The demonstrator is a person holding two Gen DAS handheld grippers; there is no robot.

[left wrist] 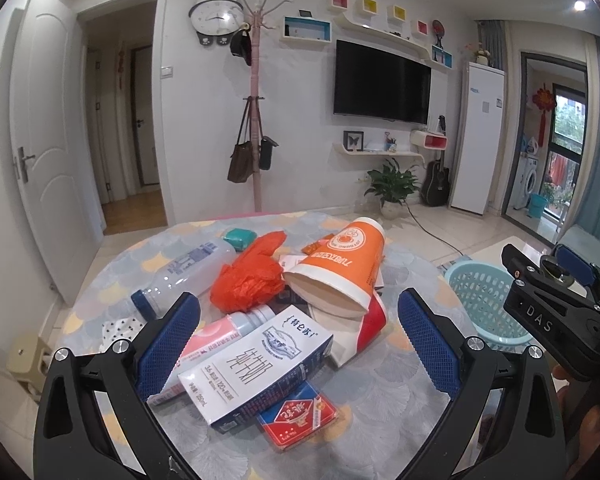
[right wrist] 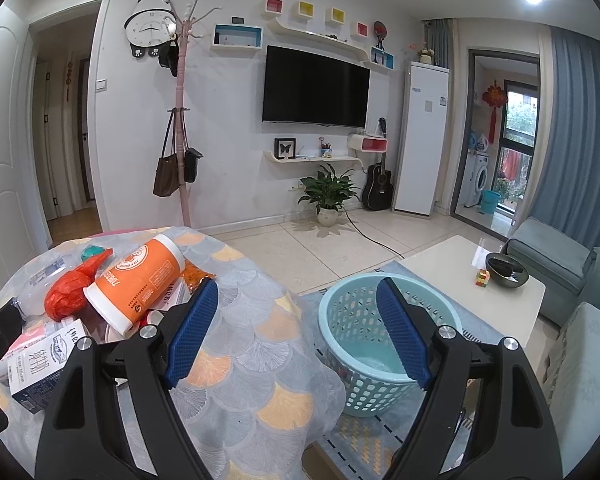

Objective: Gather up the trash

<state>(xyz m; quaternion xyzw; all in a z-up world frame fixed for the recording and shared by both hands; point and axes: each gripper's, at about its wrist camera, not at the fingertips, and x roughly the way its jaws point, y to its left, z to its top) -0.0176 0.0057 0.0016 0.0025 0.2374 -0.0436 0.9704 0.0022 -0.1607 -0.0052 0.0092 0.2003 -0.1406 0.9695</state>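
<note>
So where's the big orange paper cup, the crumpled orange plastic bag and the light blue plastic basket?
big orange paper cup (left wrist: 342, 264), left wrist view, printed side.
crumpled orange plastic bag (left wrist: 248, 280), left wrist view, middle.
light blue plastic basket (right wrist: 340, 312), right wrist view, inner wall.

Left wrist view close over worktop (left wrist: 380, 380) litter, right wrist view rightward over basket (right wrist: 364, 320), both facing far television wall (left wrist: 380, 80)
</note>
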